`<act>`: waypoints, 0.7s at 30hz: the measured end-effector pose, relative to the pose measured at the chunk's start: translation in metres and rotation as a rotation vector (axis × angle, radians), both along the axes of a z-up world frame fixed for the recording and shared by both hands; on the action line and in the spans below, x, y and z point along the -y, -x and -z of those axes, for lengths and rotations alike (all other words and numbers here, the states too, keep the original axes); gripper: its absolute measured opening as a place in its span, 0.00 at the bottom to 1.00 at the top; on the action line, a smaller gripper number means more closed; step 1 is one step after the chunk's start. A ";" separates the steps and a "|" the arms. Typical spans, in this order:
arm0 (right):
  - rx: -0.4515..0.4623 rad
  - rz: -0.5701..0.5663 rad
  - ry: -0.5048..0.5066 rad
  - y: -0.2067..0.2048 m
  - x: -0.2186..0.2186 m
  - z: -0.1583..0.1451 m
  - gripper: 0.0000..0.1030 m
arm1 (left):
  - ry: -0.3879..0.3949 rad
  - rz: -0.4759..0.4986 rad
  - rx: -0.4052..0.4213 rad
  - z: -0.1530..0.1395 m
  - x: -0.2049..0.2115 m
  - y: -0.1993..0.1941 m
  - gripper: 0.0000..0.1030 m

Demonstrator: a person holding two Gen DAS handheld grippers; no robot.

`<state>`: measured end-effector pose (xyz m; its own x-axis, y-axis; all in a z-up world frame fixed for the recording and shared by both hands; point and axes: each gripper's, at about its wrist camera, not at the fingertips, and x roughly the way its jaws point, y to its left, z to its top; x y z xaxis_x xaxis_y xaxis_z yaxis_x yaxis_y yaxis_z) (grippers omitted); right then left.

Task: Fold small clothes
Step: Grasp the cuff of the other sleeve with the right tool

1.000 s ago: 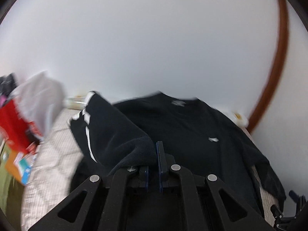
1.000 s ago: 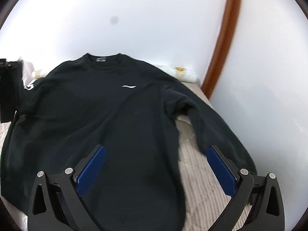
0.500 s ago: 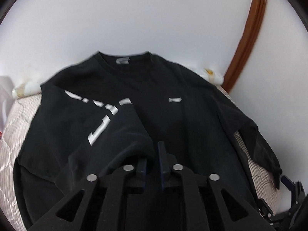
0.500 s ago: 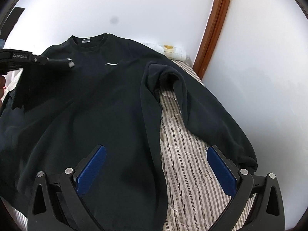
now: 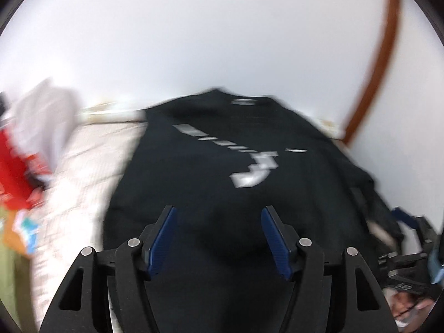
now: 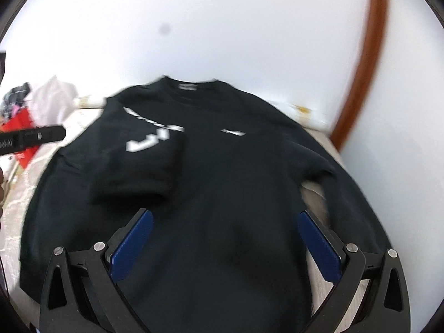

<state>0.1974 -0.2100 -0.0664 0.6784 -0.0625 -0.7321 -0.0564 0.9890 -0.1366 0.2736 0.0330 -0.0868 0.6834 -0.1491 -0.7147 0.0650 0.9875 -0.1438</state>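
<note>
Left claw [image 5: 217, 234] opening, empty, above black sweatshirt [image 5: 222, 194]; right claw [image 6: 226, 238] spread.

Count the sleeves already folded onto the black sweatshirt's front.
1. The printed sleeve lies folded across the sweatshirt chest, on the picture's left. The other sleeve is spread out to the right on the striped bed.

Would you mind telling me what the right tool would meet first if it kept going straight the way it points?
Most likely the black sweatshirt: its body fills the space ahead of the right tool, which stands open and empty. How far off is unclear.
</note>
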 end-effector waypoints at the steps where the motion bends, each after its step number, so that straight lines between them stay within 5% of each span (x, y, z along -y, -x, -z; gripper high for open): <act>1: 0.003 -0.023 -0.001 -0.004 -0.011 0.001 0.93 | -0.031 -0.046 -0.006 0.005 -0.015 0.000 0.59; 6: -0.046 -0.137 -0.027 -0.035 -0.070 0.021 0.82 | -0.124 -0.195 -0.087 0.042 -0.075 -0.010 0.59; 13: -0.172 -0.277 -0.098 -0.075 -0.138 0.070 0.82 | -0.104 -0.199 -0.181 0.089 -0.105 -0.029 0.59; 21: -0.254 -0.280 -0.146 -0.114 -0.176 0.110 0.83 | -0.059 -0.167 -0.205 0.112 -0.107 -0.035 0.59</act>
<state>0.3110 -0.0337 -0.1768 0.4510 0.2168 -0.8658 -0.3406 0.9385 0.0576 0.3088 0.1395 -0.1988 0.5352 -0.0009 -0.8447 -0.1237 0.9891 -0.0795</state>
